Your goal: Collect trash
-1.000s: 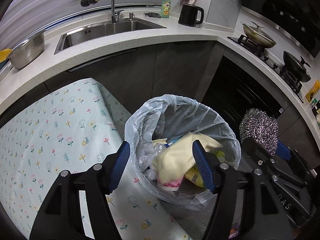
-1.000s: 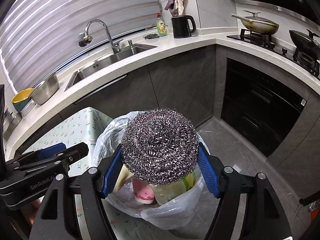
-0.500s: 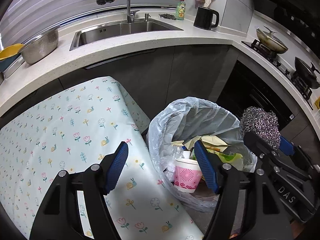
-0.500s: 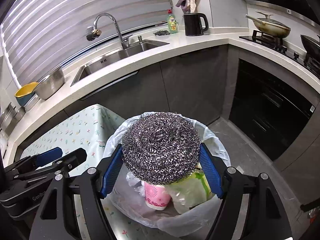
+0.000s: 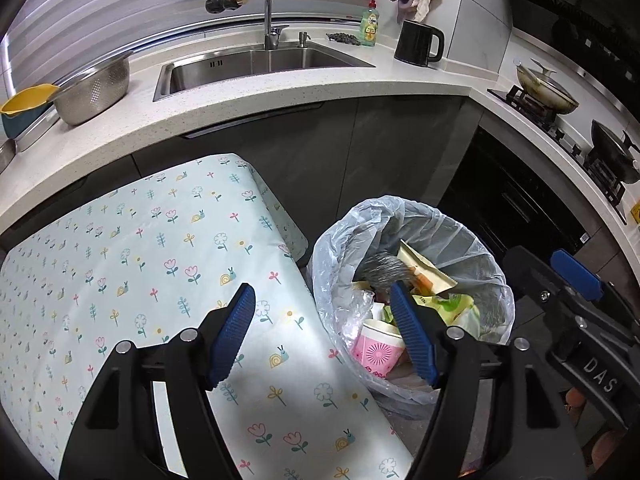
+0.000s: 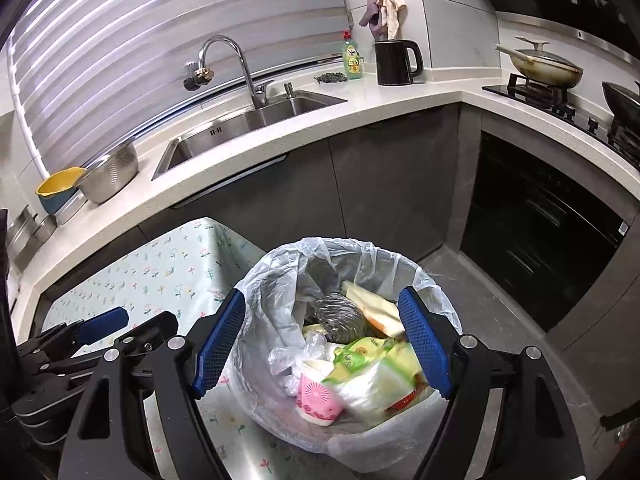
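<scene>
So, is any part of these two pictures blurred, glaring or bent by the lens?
Left wrist view: the steel scourer in the bin bag is smeared by motion; the countertop bows into a curve. Right wrist view: the scourer is sharper, the window blinds curve strongly, and both open tools look crisp.

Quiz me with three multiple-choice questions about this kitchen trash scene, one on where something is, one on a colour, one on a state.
1. Where is the steel scourer?
A. in the sink
B. in the trash bin
C. on the stove

2. What colour is the paper cup?
A. pink
B. black
C. orange

3. How is the right gripper?
A. shut on the scourer
B. shut on a cup
C. open

Answers: B, it lies among the rubbish inside the liner; A, pink with a burst pattern; C, its blue fingers stand apart with nothing between them.
</scene>
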The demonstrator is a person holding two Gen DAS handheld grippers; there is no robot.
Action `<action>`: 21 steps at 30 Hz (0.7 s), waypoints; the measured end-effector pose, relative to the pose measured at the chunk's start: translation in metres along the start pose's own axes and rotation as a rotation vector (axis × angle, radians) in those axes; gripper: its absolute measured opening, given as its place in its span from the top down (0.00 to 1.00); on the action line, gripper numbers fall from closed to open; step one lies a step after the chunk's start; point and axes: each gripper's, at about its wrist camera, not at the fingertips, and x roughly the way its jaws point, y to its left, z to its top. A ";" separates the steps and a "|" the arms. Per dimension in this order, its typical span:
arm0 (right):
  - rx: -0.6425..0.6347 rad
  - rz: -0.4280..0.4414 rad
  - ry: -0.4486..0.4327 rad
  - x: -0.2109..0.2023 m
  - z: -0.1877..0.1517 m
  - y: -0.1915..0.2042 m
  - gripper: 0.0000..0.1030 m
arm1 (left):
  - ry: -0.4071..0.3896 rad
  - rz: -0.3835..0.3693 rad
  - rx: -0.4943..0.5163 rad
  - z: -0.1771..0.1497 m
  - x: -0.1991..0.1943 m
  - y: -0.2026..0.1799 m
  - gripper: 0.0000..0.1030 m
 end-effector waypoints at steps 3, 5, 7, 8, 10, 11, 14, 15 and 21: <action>-0.006 0.003 -0.003 -0.005 0.000 0.002 0.26 | -0.002 0.007 -0.005 -0.001 -0.004 0.003 0.36; -0.014 0.004 -0.004 -0.009 0.000 0.005 0.26 | -0.006 0.011 -0.005 -0.003 -0.008 0.005 0.36; -0.023 0.001 -0.008 -0.014 -0.001 0.008 0.26 | -0.013 0.020 -0.005 -0.004 -0.013 0.006 0.35; -0.026 0.001 -0.012 -0.017 -0.001 0.009 0.25 | -0.016 0.024 -0.007 -0.004 -0.016 0.007 0.33; -0.032 0.001 -0.018 -0.022 -0.002 0.013 0.24 | -0.036 0.034 -0.017 -0.005 -0.023 0.009 0.26; -0.037 0.003 -0.018 -0.025 -0.003 0.013 0.24 | -0.044 0.039 -0.017 -0.006 -0.026 0.009 0.26; -0.053 0.004 -0.019 -0.033 -0.006 0.017 0.23 | -0.048 0.047 -0.015 -0.008 -0.034 0.010 0.26; -0.058 0.005 -0.020 -0.037 -0.007 0.018 0.22 | -0.050 0.051 -0.016 -0.009 -0.037 0.011 0.26; -0.086 -0.006 -0.031 -0.057 -0.019 0.027 0.19 | -0.060 0.068 -0.020 -0.021 -0.052 0.013 0.22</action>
